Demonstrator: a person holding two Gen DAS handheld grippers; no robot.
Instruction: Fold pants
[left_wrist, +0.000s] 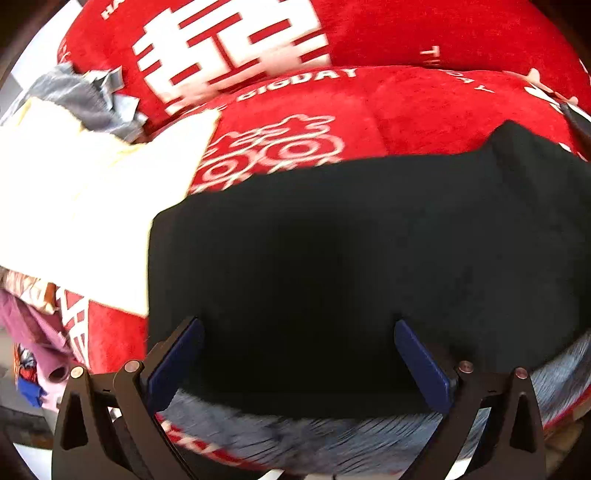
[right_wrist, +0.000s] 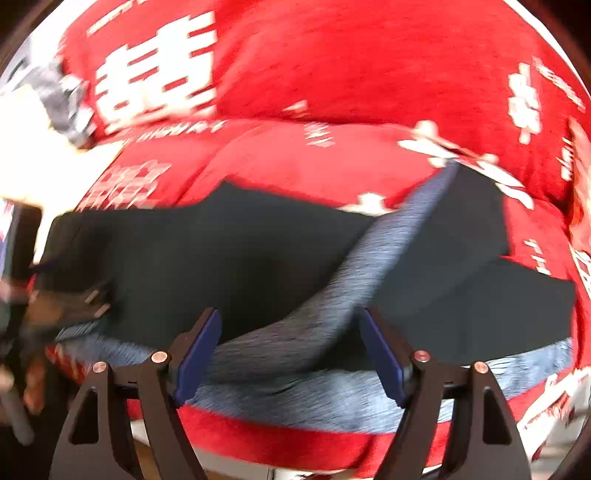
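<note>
Item: black pants (left_wrist: 351, 240) with grey lining, lying folded on the red blanket (left_wrist: 424, 110). Left gripper (left_wrist: 299, 354) and right gripper (right_wrist: 290, 350): both released, empty. We regrasp both layers at the edge before folding again.

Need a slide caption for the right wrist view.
Right gripper, jaws open, over black pants with grey lining turned out on a red blanket.

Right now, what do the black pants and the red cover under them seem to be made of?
The black pants look like matte knit with a grey fleecy lining, shown where the fabric turns over. The red cover looks like plush fleece: soft nap, printed white characters.
</note>
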